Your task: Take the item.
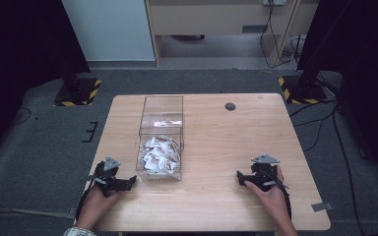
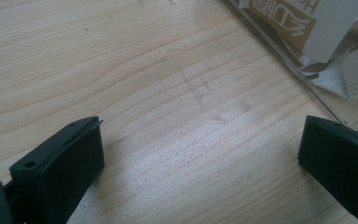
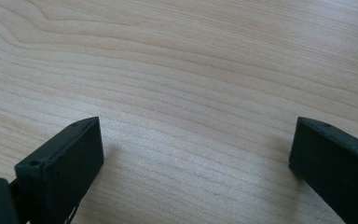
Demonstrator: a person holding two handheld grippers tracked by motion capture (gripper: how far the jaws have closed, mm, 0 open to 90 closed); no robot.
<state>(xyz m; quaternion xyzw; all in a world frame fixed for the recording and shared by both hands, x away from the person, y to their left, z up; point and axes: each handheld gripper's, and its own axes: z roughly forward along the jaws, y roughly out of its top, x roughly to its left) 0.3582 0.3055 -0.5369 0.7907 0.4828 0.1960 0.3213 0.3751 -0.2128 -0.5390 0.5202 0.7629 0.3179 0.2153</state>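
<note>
A clear plastic box (image 1: 161, 129) stands on the wooden table (image 1: 216, 147), left of centre, its near half holding several white and tan paper packets (image 1: 159, 154). My left gripper (image 1: 128, 182) rests on the table just left of the box's near corner, jaws wide apart with bare wood between them; its own view has the box's corner and packets (image 2: 307, 28) at the upper right. My right gripper (image 1: 240, 178) lies near the table's front right, pointing left, also open over bare wood (image 3: 191, 93). A hand holds each gripper.
A dark round cable hole (image 1: 230, 106) sits in the table's far side. Black stands with yellow-striped bases (image 1: 78, 92) flank the table on the grey floor, and cables trail at the right. Bare wood lies between the two grippers.
</note>
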